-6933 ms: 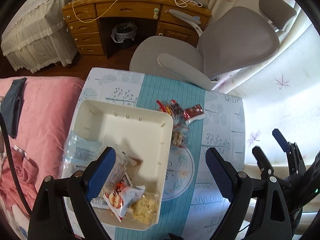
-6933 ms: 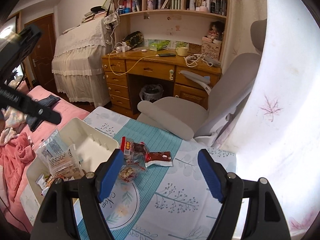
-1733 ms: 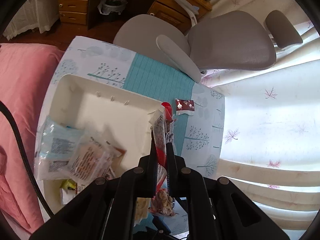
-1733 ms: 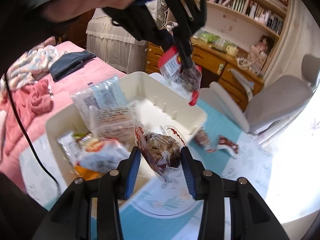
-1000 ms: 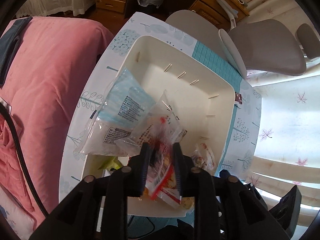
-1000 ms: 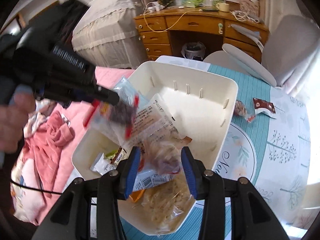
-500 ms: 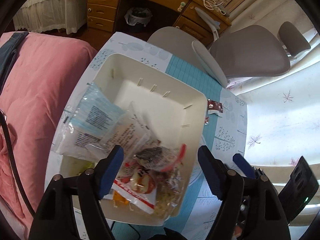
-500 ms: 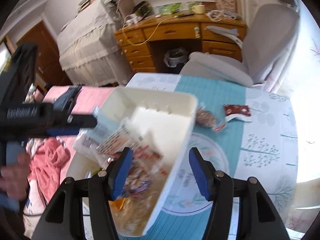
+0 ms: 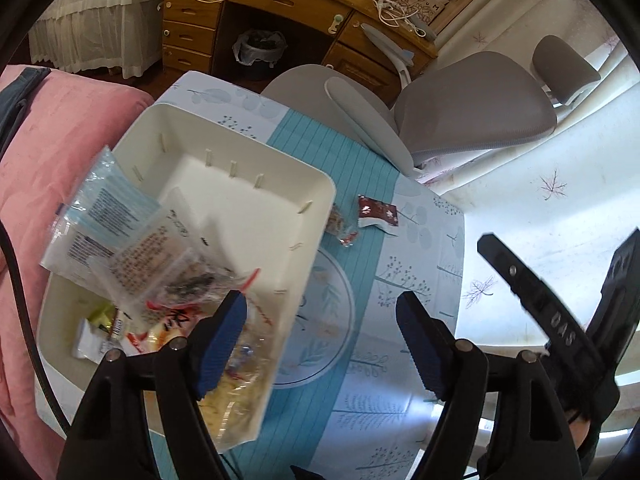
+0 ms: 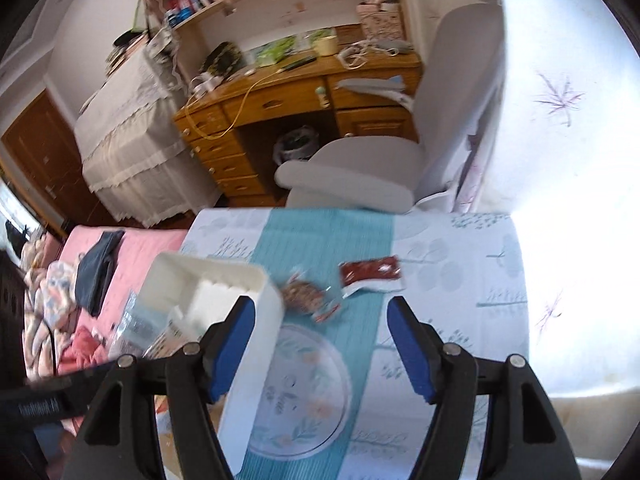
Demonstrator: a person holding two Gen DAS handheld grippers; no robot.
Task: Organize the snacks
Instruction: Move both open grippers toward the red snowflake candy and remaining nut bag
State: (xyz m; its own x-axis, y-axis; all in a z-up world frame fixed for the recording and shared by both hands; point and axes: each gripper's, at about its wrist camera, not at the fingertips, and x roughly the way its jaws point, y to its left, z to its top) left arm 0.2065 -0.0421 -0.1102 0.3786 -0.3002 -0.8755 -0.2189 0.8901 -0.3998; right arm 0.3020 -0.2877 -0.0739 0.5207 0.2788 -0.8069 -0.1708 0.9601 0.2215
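**Now for the two snacks outside the bin**

Broadly, I judge the job well along: most packets sit in the white bin (image 9: 224, 168), and what remains is the pair lying loose beside it. Both my tools are free for that. My left hand-held gripper (image 9: 320, 336) has its blue pads spread wide with nothing between them, hovering over the near right corner of the bin; my right hand-held gripper (image 10: 320, 344) is likewise spread and empty, aimed across the desk (image 10: 460, 272) toward the loose packets.

Largest around me is the pink bed (image 9: 52, 128) along the left of the desk, then the grey office chair (image 9: 472, 108) drawn up at the far edge. Neither should hinder me. The bin is the real obstacle: its right wall stands just beside the nearer snack, so a pad coming down on that side has little room.

Inside the bin, a blue-and-clear bag (image 9: 104, 208) leans over the left rim, with a clear printed bag (image 9: 160, 248) and a red-trimmed packet (image 9: 208, 284) piled against it. The far half of the bin is bare, so there is space to drop things.

On the teal runner lies the dark red sachet (image 10: 370, 270), flat and open to approach from above. Touching or nearly touching its left end is the small clear packet of brown bits (image 10: 304, 296), close by the bin wall. I would take the sachet first, pinching across its short side, then slide the clear packet clear of the wall before closing on it.
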